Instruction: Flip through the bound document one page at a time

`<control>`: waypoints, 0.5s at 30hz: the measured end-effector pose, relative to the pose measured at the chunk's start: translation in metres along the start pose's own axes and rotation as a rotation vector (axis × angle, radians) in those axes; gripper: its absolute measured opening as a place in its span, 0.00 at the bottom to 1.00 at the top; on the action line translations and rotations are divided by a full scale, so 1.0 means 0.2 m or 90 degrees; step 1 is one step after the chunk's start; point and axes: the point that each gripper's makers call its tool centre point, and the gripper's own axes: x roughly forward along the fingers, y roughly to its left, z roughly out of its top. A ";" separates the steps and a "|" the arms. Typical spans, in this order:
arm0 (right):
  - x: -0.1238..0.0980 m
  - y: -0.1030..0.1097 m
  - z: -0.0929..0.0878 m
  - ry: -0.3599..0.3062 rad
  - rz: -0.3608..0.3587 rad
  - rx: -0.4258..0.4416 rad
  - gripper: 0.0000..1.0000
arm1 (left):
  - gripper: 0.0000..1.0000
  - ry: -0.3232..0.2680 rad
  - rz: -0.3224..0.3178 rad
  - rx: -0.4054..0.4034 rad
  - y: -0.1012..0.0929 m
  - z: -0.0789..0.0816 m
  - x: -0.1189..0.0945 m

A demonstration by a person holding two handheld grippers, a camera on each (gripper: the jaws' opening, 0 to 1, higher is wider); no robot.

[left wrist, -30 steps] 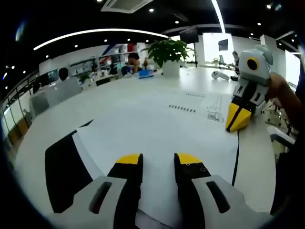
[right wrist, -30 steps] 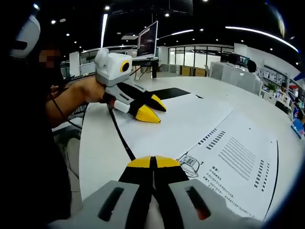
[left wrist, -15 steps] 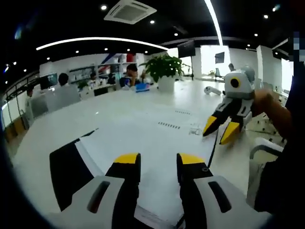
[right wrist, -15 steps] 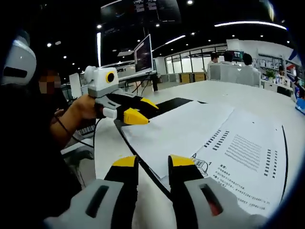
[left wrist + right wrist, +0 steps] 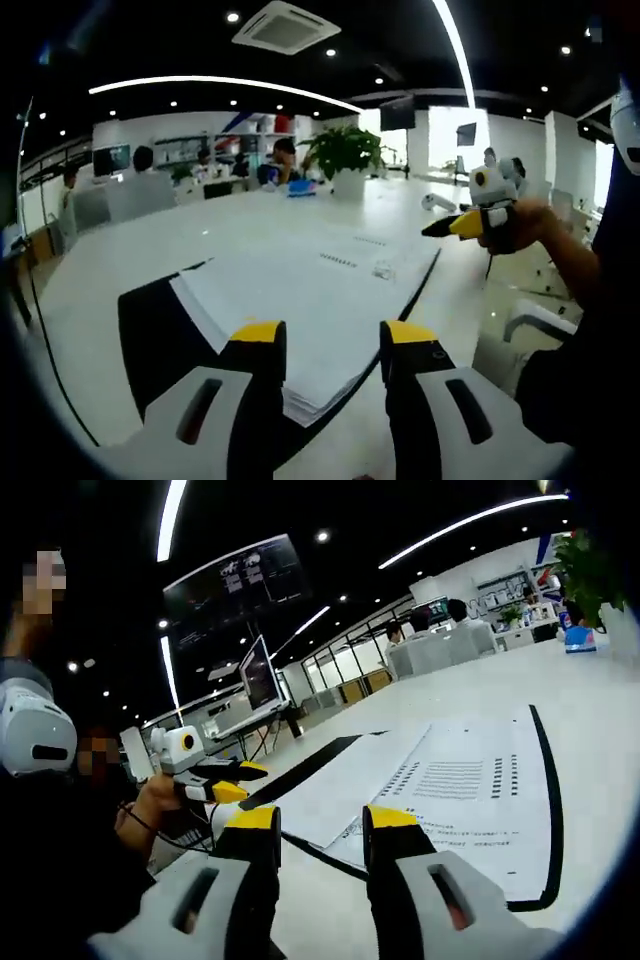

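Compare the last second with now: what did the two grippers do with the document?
The right gripper opened, let go of the page and lifted away from the document. The left gripper drew back off the page, jaws open throughout. The document stayed open on the table.

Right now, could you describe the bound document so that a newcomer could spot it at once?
On the large white table, just ahead of the left gripper, lies the bound document. It is an open stack of white printed pages on a black cover, the only flat paper there.
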 end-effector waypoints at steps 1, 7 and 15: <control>-0.03 -0.02 0.00 -0.005 -0.007 0.004 0.33 | 0.40 -0.007 -0.002 -0.002 -0.01 0.01 -0.02; -0.22 -0.11 0.01 -0.011 -0.049 0.008 0.33 | 0.39 0.001 0.008 -0.003 -0.02 -0.04 -0.12; -0.40 -0.20 0.02 0.004 -0.110 0.007 0.37 | 0.39 -0.002 0.032 -0.022 -0.02 -0.07 -0.24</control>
